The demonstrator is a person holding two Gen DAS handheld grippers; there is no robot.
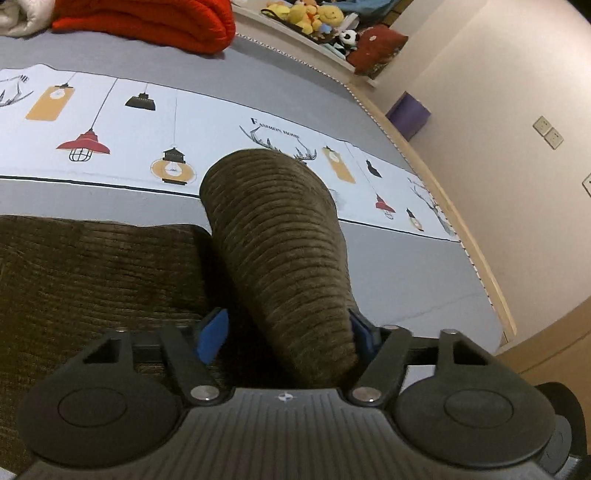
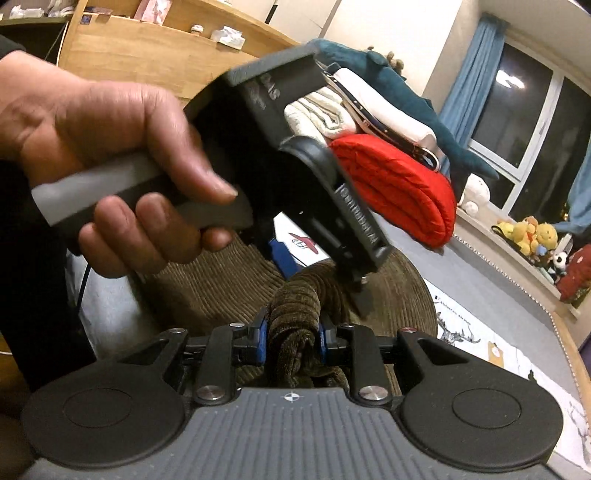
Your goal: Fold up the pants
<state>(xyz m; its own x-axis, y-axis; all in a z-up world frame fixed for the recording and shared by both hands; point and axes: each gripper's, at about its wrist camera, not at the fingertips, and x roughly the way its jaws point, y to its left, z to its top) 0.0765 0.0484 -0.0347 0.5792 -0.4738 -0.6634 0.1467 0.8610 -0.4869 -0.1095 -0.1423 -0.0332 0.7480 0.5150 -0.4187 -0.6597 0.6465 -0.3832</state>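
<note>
Brown corduroy pants lie on the bed's grey sheet. One rolled fold of them rises between my left gripper's blue pads. It touches the right pad, while the left pad stands apart from the cloth, so the jaws are open around it. In the right wrist view a person's hand holds the left gripper over the pants. My right gripper is shut on a thick bunch of the corduroy, squeezed between its blue pads.
A folded red quilt lies at the head of the bed, with white and teal bedding behind it. Plush toys sit on a ledge. The bed's wooden edge runs on the right, with a purple box beyond it.
</note>
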